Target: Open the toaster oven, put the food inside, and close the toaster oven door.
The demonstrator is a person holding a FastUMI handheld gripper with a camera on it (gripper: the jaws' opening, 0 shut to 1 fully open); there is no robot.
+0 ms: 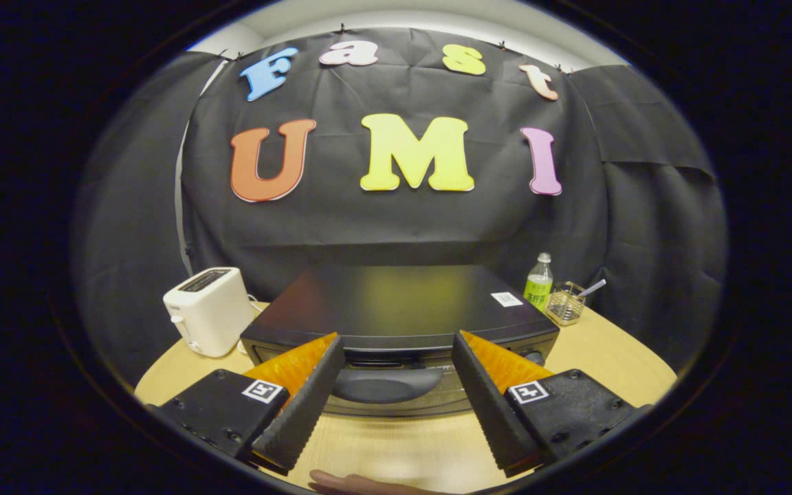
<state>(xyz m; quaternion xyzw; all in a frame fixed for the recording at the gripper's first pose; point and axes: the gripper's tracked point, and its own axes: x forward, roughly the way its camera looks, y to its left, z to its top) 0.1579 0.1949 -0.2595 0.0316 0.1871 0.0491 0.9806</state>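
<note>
Gripper [396, 357] is wide open and empty, fingers flanking the door handle [386, 385] of the closed oven [403, 302] on the table [609, 357].

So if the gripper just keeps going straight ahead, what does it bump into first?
Probably the toaster oven's door handle. The open gripper points at it, fingers either side, with the toaster oven door right behind. Exact depth is hard to judge.
</note>
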